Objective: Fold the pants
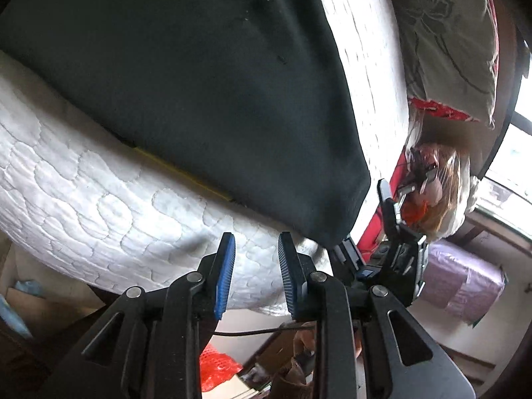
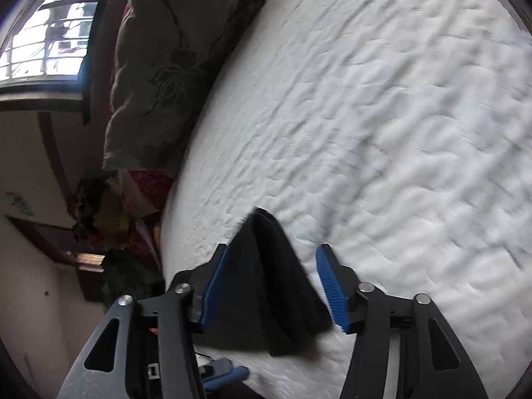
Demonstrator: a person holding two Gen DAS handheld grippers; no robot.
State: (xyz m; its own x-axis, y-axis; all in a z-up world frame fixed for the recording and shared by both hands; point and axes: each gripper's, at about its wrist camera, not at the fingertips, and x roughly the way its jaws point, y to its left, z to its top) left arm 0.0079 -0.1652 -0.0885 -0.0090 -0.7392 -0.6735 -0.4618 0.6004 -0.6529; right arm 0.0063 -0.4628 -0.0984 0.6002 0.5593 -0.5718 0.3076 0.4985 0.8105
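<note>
The black pants (image 1: 199, 83) lie spread on the white quilted mattress (image 1: 83, 206), filling the upper left wrist view. My left gripper (image 1: 256, 242) is open and empty, just off the near corner of the pants, over the mattress edge. My right gripper (image 1: 365, 232) shows at the pants' corner in the left wrist view. In the right wrist view a folded corner of the pants (image 2: 269, 282) pokes up between the fingers of my right gripper (image 2: 272, 256), which stand apart; the left pad (image 2: 216, 286) touches the cloth, the right pad (image 2: 331, 289) is clear of it.
A grey floral pillow (image 2: 159, 66) lies at the mattress side, also in the left wrist view (image 1: 442, 33). Red fabric and a plastic bag of items (image 1: 429, 193) sit beside the bed. A lilac bundle (image 1: 465, 286) and a window (image 2: 43, 26) are beyond.
</note>
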